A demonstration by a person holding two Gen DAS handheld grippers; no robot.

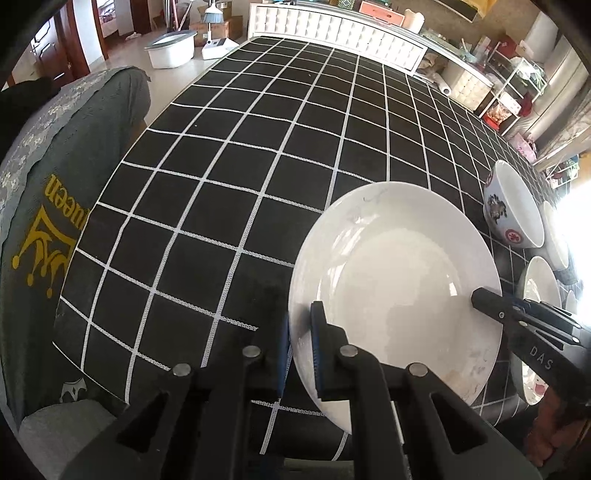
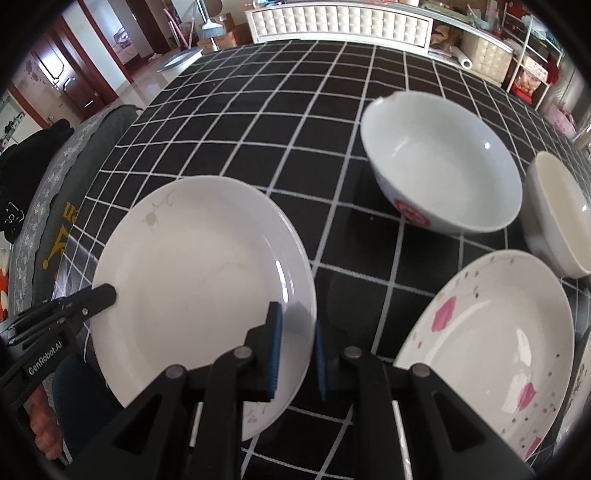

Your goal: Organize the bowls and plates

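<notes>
A plain white plate [image 1: 395,280] lies on the black checked tablecloth [image 1: 258,147]; it also shows in the right wrist view [image 2: 192,280]. My left gripper [image 1: 301,354] is shut on its left rim. My right gripper [image 2: 297,354] straddles the plate's right rim with its jaws a little apart, one finger [image 2: 273,347] over the plate and one outside. A white bowl with red marks [image 2: 443,166], a cream bowl [image 2: 561,214] and a pink-flowered plate [image 2: 491,343] sit to the right.
A grey chair back with yellow print [image 1: 55,221] stands at the table's left edge. A white tufted bench [image 1: 332,29] lies beyond the far edge. Shelves and clutter [image 1: 517,85] fill the back right.
</notes>
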